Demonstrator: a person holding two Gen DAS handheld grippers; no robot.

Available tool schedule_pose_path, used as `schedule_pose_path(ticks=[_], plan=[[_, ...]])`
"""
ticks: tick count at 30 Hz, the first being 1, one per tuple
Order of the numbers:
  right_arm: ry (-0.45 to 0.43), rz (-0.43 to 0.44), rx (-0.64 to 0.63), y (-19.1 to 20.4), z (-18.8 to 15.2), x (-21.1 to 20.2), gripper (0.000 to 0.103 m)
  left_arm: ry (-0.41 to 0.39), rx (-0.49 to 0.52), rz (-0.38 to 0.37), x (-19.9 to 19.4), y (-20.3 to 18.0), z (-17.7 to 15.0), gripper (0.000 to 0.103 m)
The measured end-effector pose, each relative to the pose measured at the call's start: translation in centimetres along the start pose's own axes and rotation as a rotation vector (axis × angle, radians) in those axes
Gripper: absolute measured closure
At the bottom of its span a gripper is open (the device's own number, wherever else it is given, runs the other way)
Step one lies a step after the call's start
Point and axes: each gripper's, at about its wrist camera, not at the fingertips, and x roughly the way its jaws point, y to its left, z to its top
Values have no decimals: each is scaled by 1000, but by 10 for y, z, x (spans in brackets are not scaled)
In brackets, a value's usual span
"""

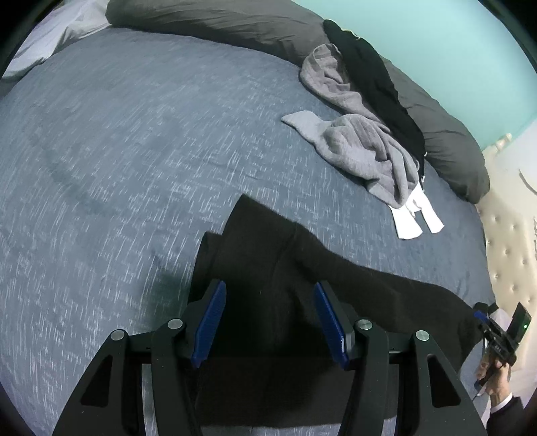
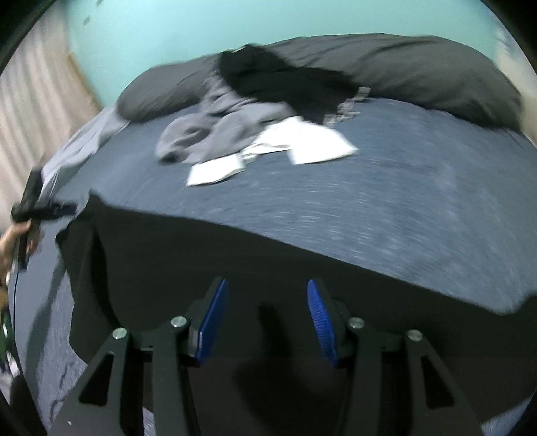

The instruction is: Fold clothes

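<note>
A black garment [image 1: 335,268] [image 2: 235,261] lies spread on the blue-grey bed cover [image 1: 117,151], with a folded layer near its left end. In the left wrist view my left gripper [image 1: 268,288] hovers over that end. Its blue pads [image 1: 211,322] stand apart and no cloth is between them. My right gripper [image 2: 266,285] is over the garment's other end, jaws also apart and empty; its view is blurred. Each gripper shows at the edge of the other's view: the right one [image 1: 481,312] in a hand, the left one [image 2: 63,208] at the garment's corner.
Farther back lies a crumpled grey garment [image 1: 362,144] [image 2: 214,130], a black garment [image 1: 376,84] [image 2: 285,84] and a white piece [image 1: 416,221] [image 2: 302,144]. Dark grey pillows [image 1: 218,20] [image 2: 419,67] line the teal wall. A cream tufted headboard [image 1: 510,241] borders the bed.
</note>
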Motion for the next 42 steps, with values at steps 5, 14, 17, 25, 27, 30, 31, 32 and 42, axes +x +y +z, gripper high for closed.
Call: schedule_pose_path(ticks=[5,14,17,25,27,30,31,32,42], plan=[[61,36,-98,34,18,31,51,-4,6,7,7,-1,12,44],[125,60,-229,69,31,63,51,-9,10,31,18,2,23,44],[152,73,-287,84,32,74,51,-5,19,35,21,2,25,44],[197,77,-392,105,32,97,81,2,28,34,30,5,25,44],[200,81,-400,105,33,98,96,-1,22,29,30,7,23,44],[170,93,-390,103,36,91,99,-4,21,27,31,7,22,44],[148,101,-379,102,40,86,99,-4,24,28,31,7,21,44],[127,105,-371,100,43,81,100,-3,25,30,32,8,20,44],[97,-42,-322,89,75,94,100,-2,-2,44,33,21,13,44]])
